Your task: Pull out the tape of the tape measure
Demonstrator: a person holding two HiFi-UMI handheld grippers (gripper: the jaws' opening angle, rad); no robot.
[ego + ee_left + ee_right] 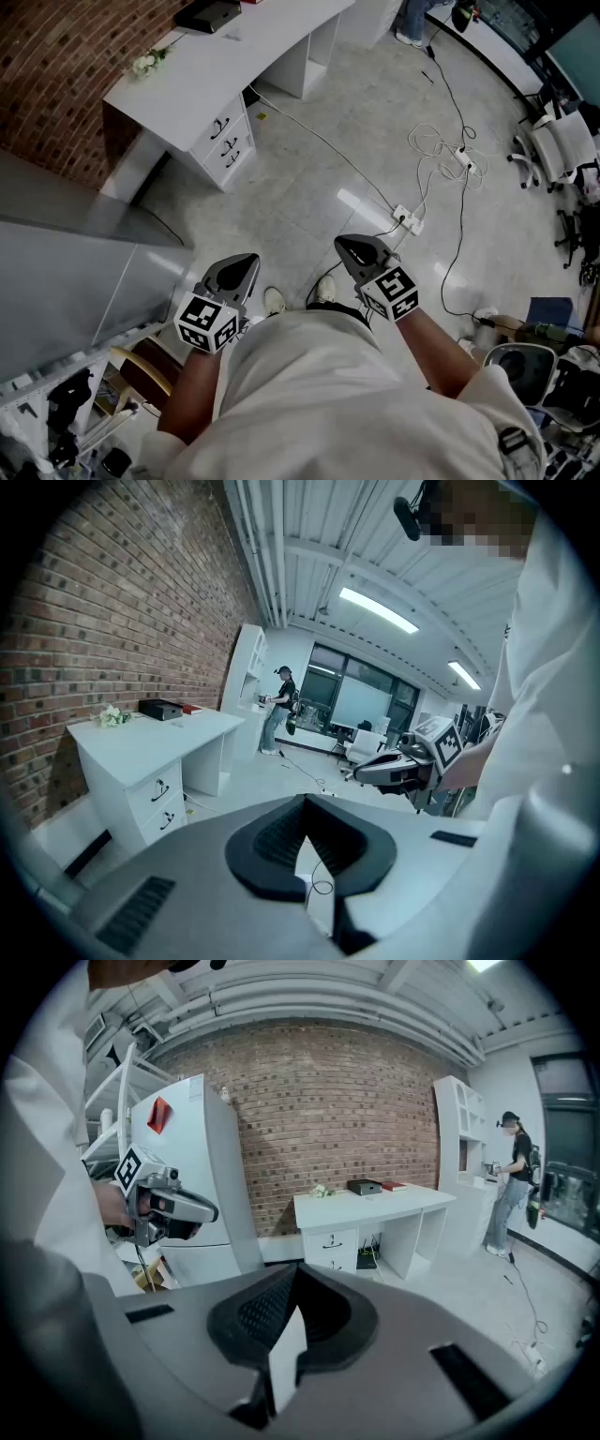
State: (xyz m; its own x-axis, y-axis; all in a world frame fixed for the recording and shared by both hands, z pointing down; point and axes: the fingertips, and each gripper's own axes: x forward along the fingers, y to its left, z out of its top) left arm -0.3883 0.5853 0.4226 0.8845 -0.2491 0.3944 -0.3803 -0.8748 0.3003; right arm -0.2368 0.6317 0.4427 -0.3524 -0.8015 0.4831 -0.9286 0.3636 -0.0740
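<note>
No tape measure shows in any view. In the head view my left gripper and right gripper hang side by side in front of the person's body, above the tiled floor, both pointing forward and somewhat down. Each is shut with nothing between its jaws. The left gripper view looks along its own closed jaws and catches the right gripper off to the right. In the right gripper view the closed jaws point toward a white desk, and the left gripper shows at the left.
A white desk with drawers stands against the brick wall. A grey cabinet is close at the left. Cables and a power strip lie on the floor ahead. Office chairs crowd the right. A person stands far off.
</note>
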